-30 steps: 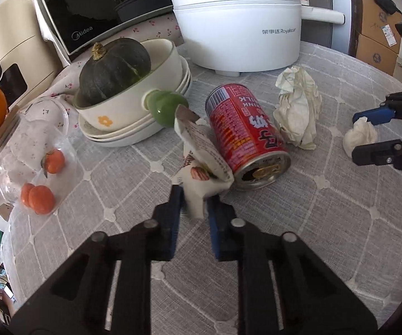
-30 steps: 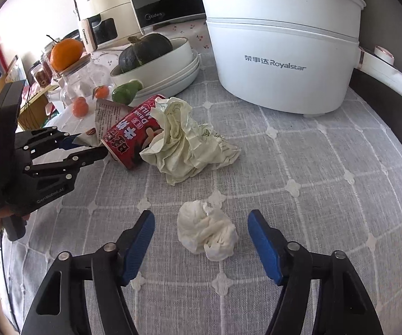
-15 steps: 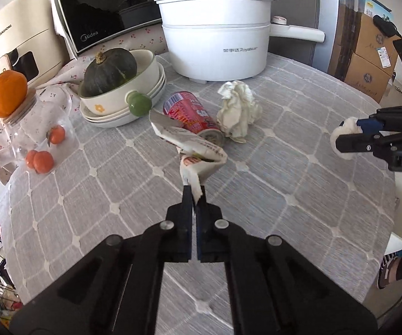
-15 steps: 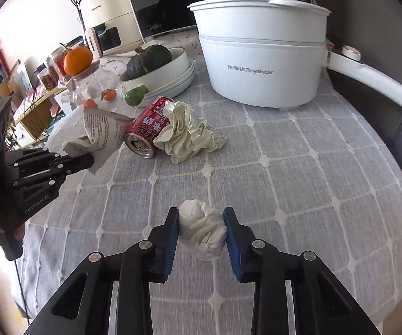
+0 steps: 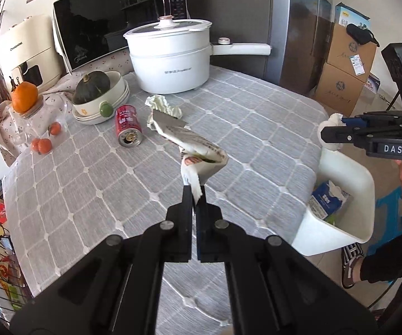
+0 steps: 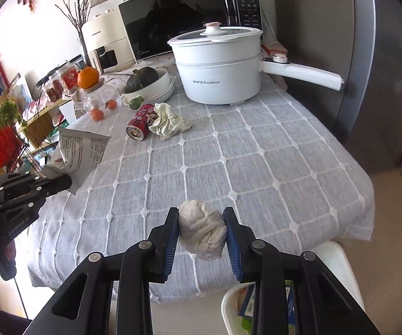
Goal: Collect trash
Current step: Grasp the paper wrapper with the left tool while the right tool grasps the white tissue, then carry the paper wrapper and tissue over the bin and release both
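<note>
My left gripper (image 5: 195, 192) is shut on an empty snack wrapper (image 5: 195, 145) and holds it high above the table; the wrapper also shows in the right wrist view (image 6: 81, 150). My right gripper (image 6: 202, 230) is shut on a white tissue ball (image 6: 202, 233), held past the table's edge above a white trash bin (image 6: 337, 262). The bin (image 5: 346, 173) holds a blue carton (image 5: 327, 199). A red can (image 5: 127, 125) and a crumpled cream paper (image 5: 164, 106) lie on the grey tablecloth (image 5: 89, 181).
A white electric pot (image 5: 173, 58), a bowl with a dark squash (image 5: 92, 83), a glass jar with an orange on top (image 5: 25, 97) and a microwave (image 5: 111, 28) stand at the table's back. Cardboard boxes (image 5: 346, 64) stand on the floor at the right.
Both grippers have lifted and pulled back from the table with their loads. The right one closed on the tissue ball a second ago and now holds it over the bin.
</note>
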A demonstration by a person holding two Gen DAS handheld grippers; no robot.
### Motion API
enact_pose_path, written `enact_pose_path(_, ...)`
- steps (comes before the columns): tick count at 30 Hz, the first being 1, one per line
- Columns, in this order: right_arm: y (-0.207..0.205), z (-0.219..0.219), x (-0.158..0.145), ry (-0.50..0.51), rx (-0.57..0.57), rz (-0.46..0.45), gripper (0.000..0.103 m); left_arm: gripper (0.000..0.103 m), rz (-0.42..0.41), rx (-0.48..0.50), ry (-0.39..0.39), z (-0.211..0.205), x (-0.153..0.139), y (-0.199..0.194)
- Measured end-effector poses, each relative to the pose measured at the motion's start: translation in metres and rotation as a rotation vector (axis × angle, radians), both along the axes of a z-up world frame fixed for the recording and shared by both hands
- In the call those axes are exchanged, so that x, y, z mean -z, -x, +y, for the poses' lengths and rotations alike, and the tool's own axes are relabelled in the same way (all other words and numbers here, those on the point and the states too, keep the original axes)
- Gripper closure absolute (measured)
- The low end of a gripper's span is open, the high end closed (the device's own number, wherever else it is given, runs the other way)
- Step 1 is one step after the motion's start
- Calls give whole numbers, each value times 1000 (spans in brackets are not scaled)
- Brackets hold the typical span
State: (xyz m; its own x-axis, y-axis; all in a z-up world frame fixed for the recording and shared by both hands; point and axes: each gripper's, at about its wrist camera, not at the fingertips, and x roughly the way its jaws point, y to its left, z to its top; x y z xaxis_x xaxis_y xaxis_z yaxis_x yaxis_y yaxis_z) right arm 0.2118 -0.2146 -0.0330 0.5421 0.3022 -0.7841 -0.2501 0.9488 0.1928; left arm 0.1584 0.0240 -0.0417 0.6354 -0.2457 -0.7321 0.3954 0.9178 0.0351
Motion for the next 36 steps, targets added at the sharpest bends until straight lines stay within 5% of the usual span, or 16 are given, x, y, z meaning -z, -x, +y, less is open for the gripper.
enact_pose_path(16,83,-100,-15,-81,163,46,70,101,55,133,134,-82,0,85)
enact_pose_path(28,113,-167,24,-52,298,203,70,101,139,320,41,-175,37,101)
enact_pose_path(36,126,-196,50,-9,340,271,70,100,187,343,2,-213,67,89)
